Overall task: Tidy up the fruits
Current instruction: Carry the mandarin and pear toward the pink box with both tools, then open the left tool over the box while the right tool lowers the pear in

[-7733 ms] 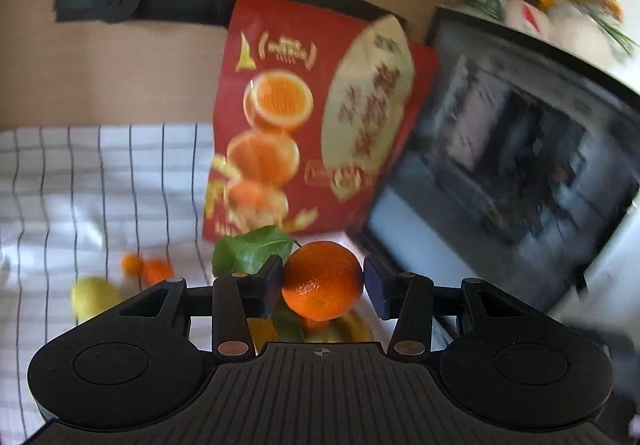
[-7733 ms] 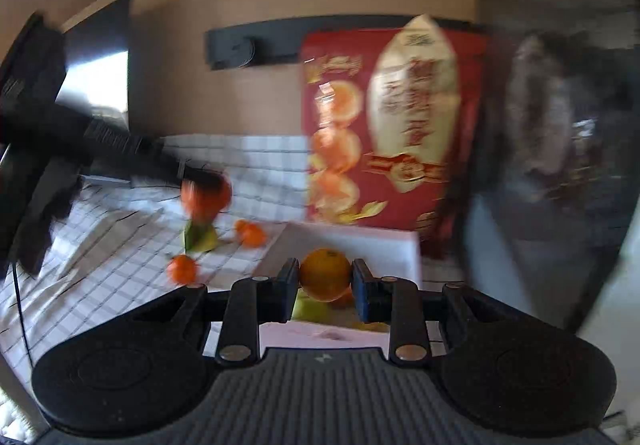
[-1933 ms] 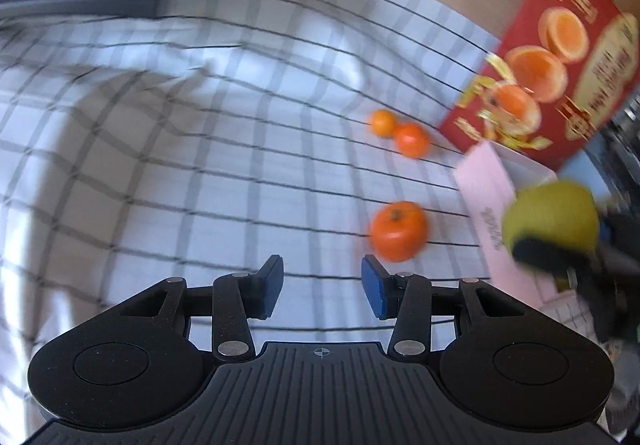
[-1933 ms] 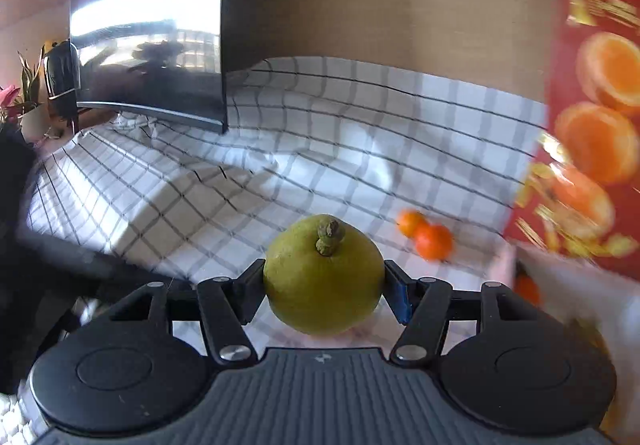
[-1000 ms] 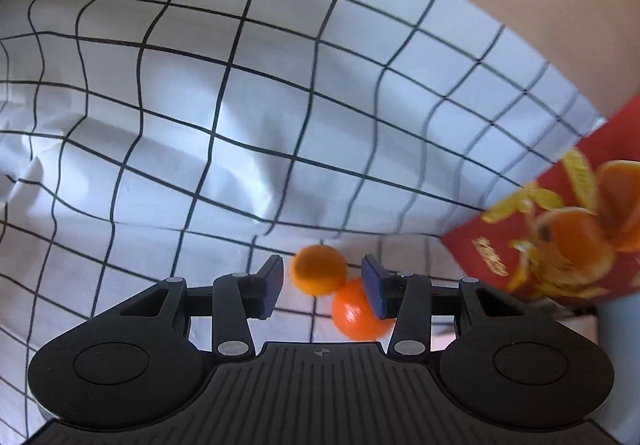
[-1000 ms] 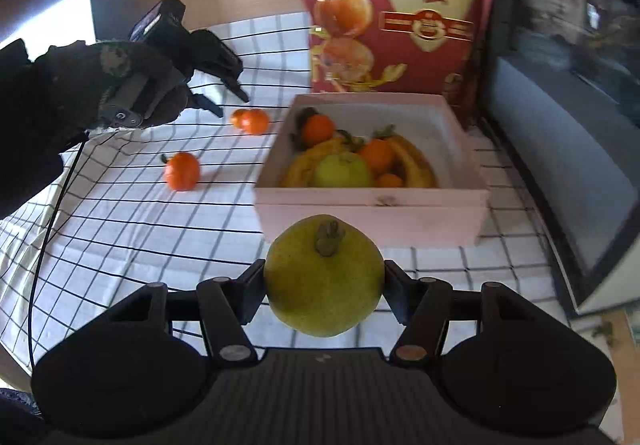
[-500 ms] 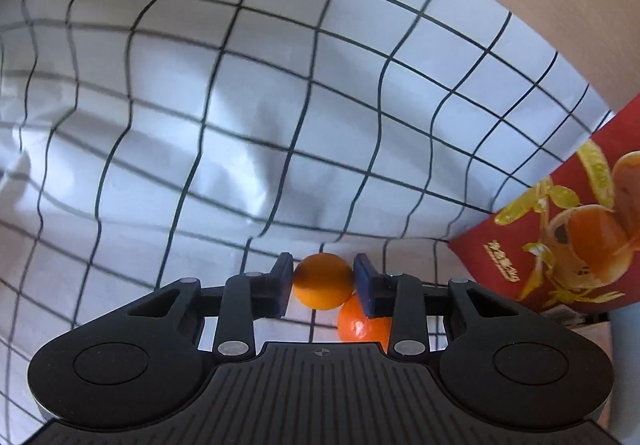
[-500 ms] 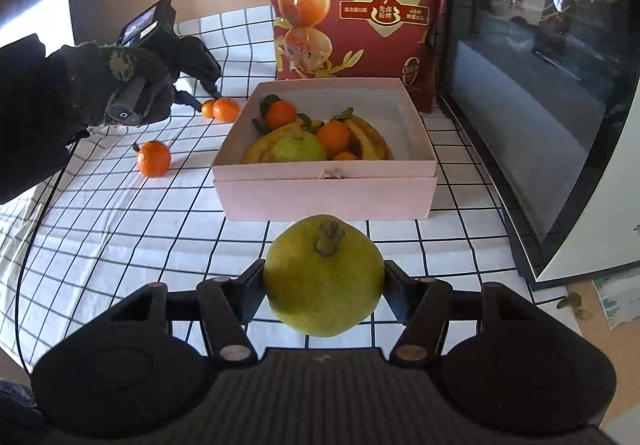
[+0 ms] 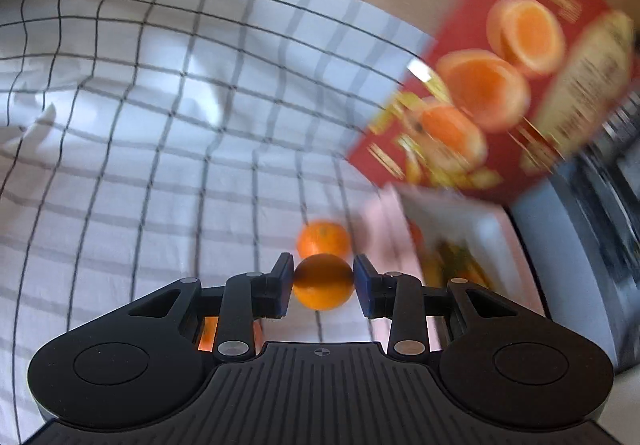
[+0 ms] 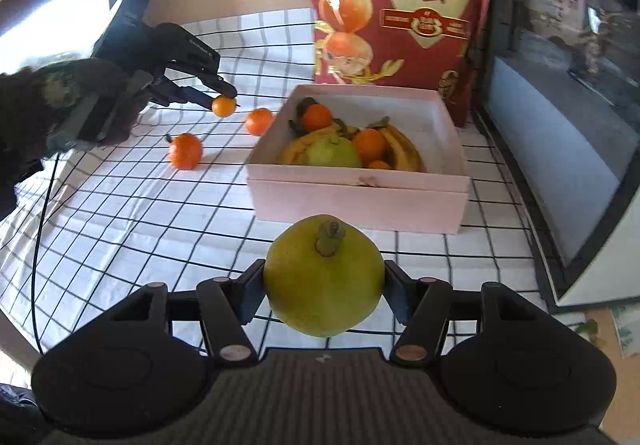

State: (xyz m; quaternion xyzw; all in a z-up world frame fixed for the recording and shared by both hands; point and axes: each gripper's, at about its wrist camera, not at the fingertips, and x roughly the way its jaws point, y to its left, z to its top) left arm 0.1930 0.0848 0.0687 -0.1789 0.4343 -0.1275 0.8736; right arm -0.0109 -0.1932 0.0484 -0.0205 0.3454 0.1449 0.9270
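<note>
My left gripper [image 9: 323, 287] is shut on a small orange [image 9: 322, 287] and holds it above the checked cloth; from the right wrist view it [image 10: 224, 105] hangs left of the pink box [image 10: 360, 201]. A second small orange [image 9: 323, 239] lies on the cloth just beyond, and also shows in the right wrist view [image 10: 259, 121]. A larger tangerine [image 10: 185, 151] lies further left. My right gripper [image 10: 324, 289] is shut on a yellow-green pear [image 10: 323, 277], held in front of the box. The box holds bananas, oranges and a green fruit.
A red snack bag [image 10: 400, 1] stands behind the box. A dark oven door [image 10: 560, 105] is on the right. The white checked cloth [image 10: 140, 213] covers the table. A dark screen [image 10: 60, 5] stands at the back left.
My left gripper has lifted the small orange off the cloth and swung right toward the box. My right gripper with the pear has moved a little closer to the box.
</note>
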